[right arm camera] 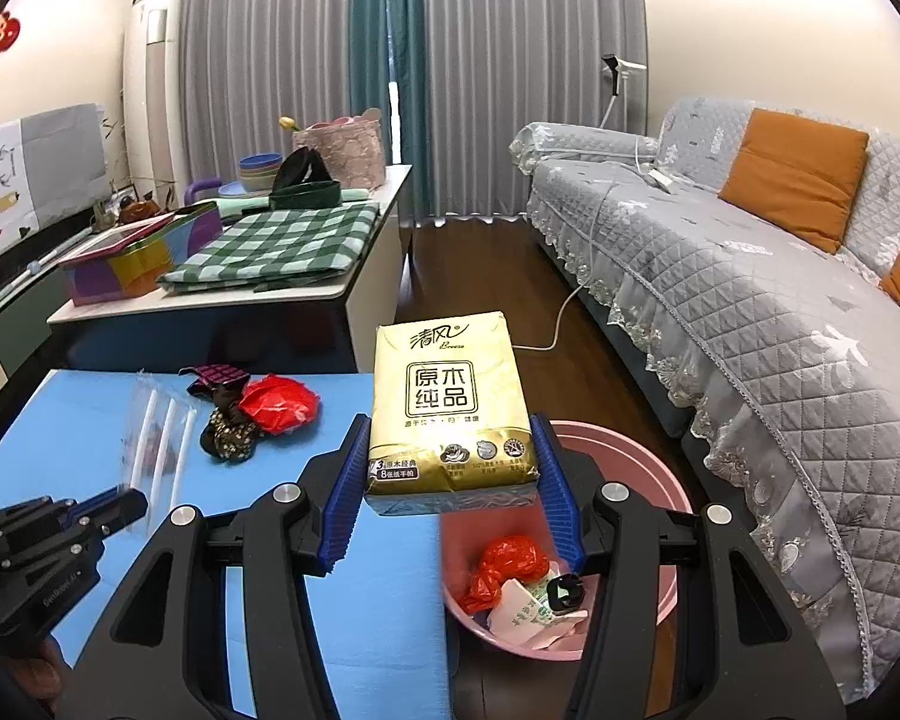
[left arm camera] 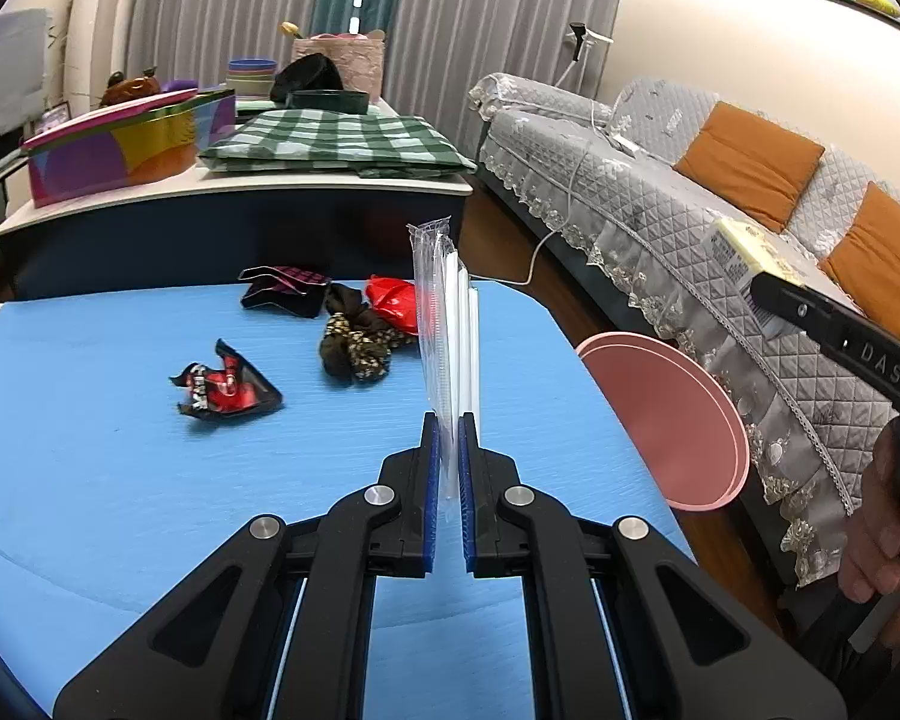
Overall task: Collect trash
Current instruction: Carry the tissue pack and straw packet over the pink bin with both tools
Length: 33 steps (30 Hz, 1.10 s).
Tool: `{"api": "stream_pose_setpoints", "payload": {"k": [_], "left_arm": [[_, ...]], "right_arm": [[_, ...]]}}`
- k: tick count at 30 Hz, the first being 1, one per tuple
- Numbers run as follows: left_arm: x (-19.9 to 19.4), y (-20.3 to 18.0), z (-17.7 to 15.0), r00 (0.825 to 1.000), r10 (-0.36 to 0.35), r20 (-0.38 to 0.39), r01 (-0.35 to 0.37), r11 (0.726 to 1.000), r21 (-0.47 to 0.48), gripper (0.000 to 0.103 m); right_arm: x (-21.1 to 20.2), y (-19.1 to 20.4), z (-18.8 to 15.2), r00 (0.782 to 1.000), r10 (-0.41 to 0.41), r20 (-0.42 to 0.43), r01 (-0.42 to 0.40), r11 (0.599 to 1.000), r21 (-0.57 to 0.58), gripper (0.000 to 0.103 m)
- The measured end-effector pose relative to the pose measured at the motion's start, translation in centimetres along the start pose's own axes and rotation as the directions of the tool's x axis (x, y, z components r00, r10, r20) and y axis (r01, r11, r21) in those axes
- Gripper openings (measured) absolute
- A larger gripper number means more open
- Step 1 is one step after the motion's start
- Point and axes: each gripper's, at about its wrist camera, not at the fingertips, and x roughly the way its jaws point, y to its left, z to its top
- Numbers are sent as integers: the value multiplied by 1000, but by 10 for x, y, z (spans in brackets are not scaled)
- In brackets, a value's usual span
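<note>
You held the right gripper (right arm camera: 450, 480) clamped on a tissue pack (right arm camera: 450, 408) above the near rim of the pink bin (right arm camera: 648, 468); it needed carrying farther over the opening before release. Your left gripper (left arm camera: 448, 480) pinched a clear straw packet (left arm camera: 444, 324) over the blue table (left arm camera: 90, 480) (to the bin's left). The bin's far side was cut off, its floor hidden by trash.

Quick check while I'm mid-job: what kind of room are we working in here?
Most likely a home living room: a long sofa with a quilted grey cover and orange cushions, floor-length curtains, and a standing air conditioner in the corner.
</note>
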Motion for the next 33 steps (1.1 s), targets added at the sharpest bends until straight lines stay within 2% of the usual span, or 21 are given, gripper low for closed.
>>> {"api": "stream_pose_setpoints", "payload": {"k": [10,18,33], "left_arm": [[17,-30,12,999,-32,-12,33,998,44,6],[36,-70,26,997,-78,-20,79,992,96,6],[75,-132,43,987,-153,-46,158,976,150,6]], "right_arm": [[-1,-48,15,998,-59,1,59,997,47,53],[5,-88,19,994,-105,-22,106,989,102,53],[19,-118,20,989,-139,-44,144,980,139,53]]}}
